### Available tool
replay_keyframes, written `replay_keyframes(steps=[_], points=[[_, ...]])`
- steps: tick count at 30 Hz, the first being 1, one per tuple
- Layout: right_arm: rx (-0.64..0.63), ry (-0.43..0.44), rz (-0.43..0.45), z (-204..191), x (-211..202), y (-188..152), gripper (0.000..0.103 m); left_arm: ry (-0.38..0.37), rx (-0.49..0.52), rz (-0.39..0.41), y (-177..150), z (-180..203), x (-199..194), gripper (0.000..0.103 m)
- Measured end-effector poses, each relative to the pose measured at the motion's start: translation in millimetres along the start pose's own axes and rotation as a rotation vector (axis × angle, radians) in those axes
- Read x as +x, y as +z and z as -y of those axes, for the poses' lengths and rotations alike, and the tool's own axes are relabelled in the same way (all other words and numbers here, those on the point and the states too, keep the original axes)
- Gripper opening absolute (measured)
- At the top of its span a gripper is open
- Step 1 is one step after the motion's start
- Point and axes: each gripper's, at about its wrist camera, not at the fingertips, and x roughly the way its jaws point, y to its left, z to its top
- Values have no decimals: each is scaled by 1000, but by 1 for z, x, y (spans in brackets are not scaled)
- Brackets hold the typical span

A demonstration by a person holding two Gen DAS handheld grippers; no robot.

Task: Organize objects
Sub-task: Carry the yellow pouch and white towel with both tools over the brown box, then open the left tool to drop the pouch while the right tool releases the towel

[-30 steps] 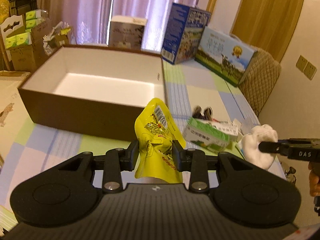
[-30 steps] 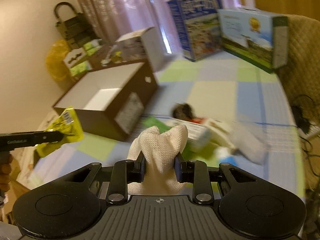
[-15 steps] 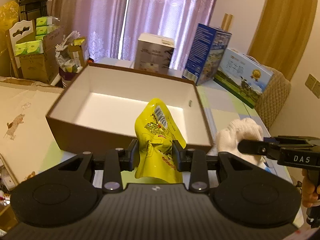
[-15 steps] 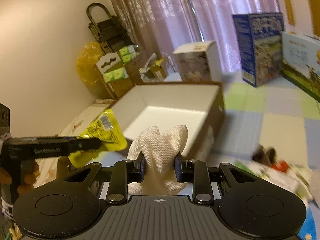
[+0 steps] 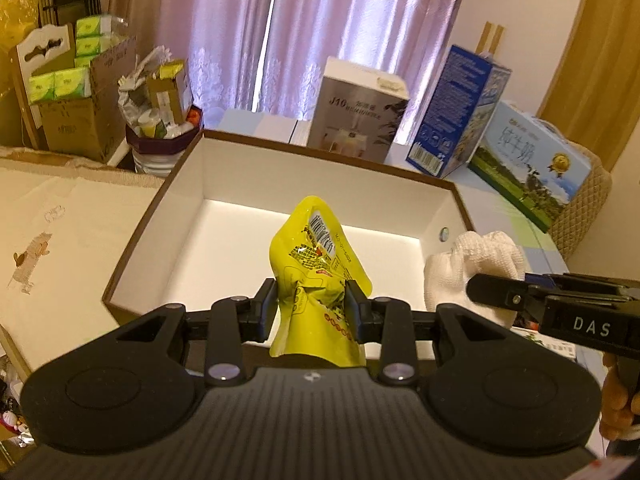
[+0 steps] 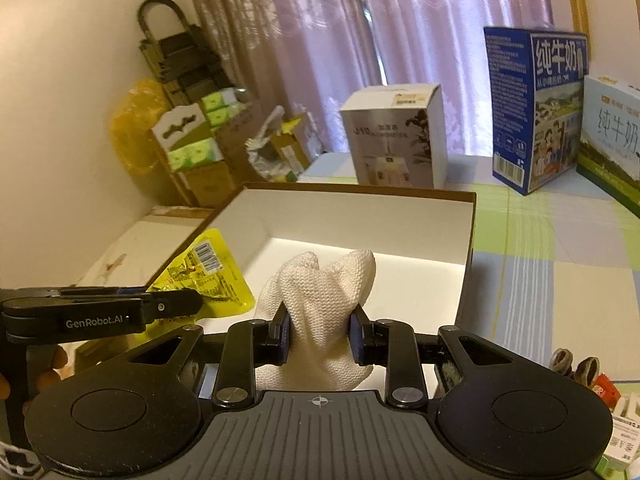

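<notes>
My left gripper (image 5: 312,306) is shut on a yellow snack pouch (image 5: 316,264), held upright above the near edge of the brown box (image 5: 132,256) with a white, bare inside. My right gripper (image 6: 319,334) is shut on a white knitted glove (image 6: 320,304), held over the same box (image 6: 468,248) near its front right. From the left wrist view the glove (image 5: 472,268) and the right gripper (image 5: 500,294) hang at the box's right wall. In the right wrist view the pouch (image 6: 208,272) and the left gripper (image 6: 176,304) sit at the box's left rim.
A white carton (image 5: 356,112), a blue milk carton (image 5: 456,112) and a light blue milk case (image 5: 528,164) stand behind the box on a checkered cloth (image 6: 560,264). Small packets (image 6: 616,412) lie at the right. Cardboard boxes with green packs (image 5: 68,92) crowd the left.
Both grippers rose and swung toward the brown box, carrying the pouch and the glove from beside it to above its opening. Both grips stayed shut.
</notes>
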Motion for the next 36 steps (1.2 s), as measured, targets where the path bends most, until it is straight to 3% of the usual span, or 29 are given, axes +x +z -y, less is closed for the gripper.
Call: replay_keyframes(steps=[12, 18, 23, 27, 30, 32, 34, 36], points=[[33, -67, -76, 8, 51, 6, 26, -17, -36, -120, 10, -9, 69, 35], [58, -80, -110, 13, 67, 1, 26, -18, -44, -163, 9, -14, 89, 52], [69, -74, -130, 14, 73, 0, 27, 20, -14, -170, 13, -21, 94, 72], [92, -62, -139, 13, 78, -1, 28, 54, 19, -169, 18, -25, 92, 80], [111, -50, -133, 13, 80, -2, 34, 85, 35, -171, 20, -27, 90, 83], [104, -57, -114, 10, 79, -2, 50, 102, 42, -172, 21, -30, 88, 86], [86, -70, -97, 8, 76, -1, 58, 106, 47, -175, 21, -32, 85, 89], [68, -72, -95, 6, 73, 0, 59, 114, 56, -173, 21, -33, 82, 90]])
